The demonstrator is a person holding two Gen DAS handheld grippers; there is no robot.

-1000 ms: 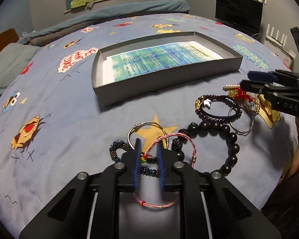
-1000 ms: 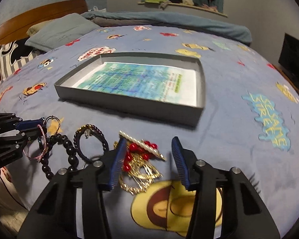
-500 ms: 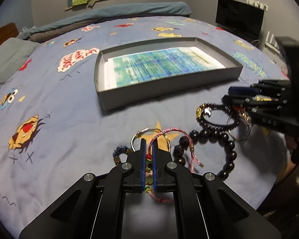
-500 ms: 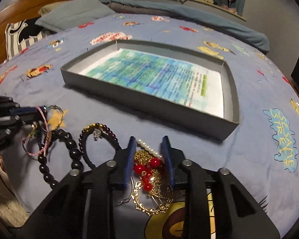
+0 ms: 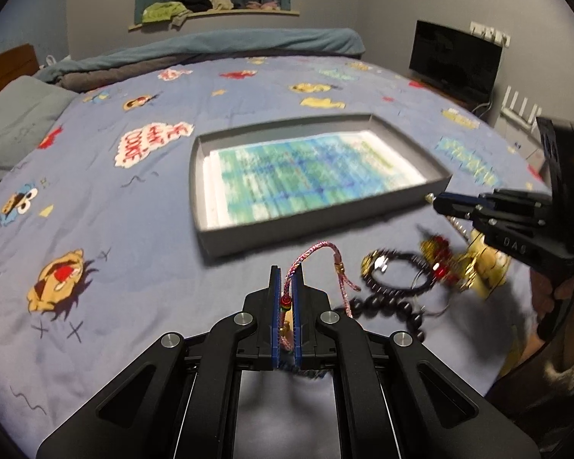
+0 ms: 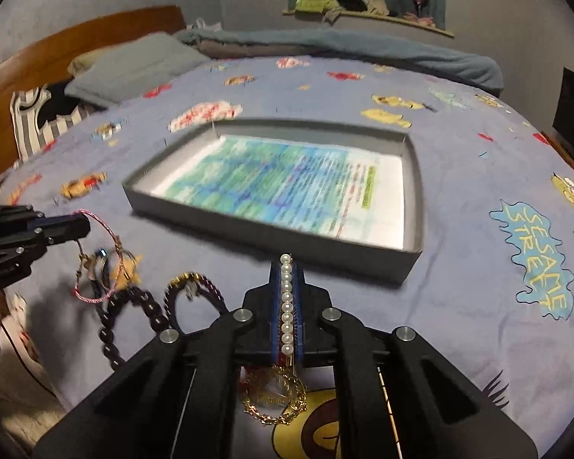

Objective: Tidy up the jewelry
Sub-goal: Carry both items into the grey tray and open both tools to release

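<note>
My left gripper [image 5: 286,273] is shut on a pink braided cord bracelet [image 5: 317,248] and holds it lifted above the blue bedspread; it also shows in the right wrist view [image 6: 95,260]. My right gripper [image 6: 286,264] is shut on a pearl hairpin [image 6: 286,302] with a gold chain [image 6: 275,401] and red beads hanging under it. A shallow grey box [image 5: 218,241] lined with a blue-green printed sheet lies just beyond both grippers. A black bead bracelet [image 6: 111,329] and a dark thin bracelet [image 6: 195,287] lie on the bed.
The bed fills both views, with a pillow [image 6: 134,65] and a wooden headboard [image 6: 76,38] at the far left. A dark screen [image 5: 455,57] stands beyond the bed's right side. A rolled blanket [image 5: 210,46] lies along the far edge.
My left gripper closed on the pink bracelet and lifted it toward the box. My right gripper closed on the pearl hairpin and raised it with the gold chain.
</note>
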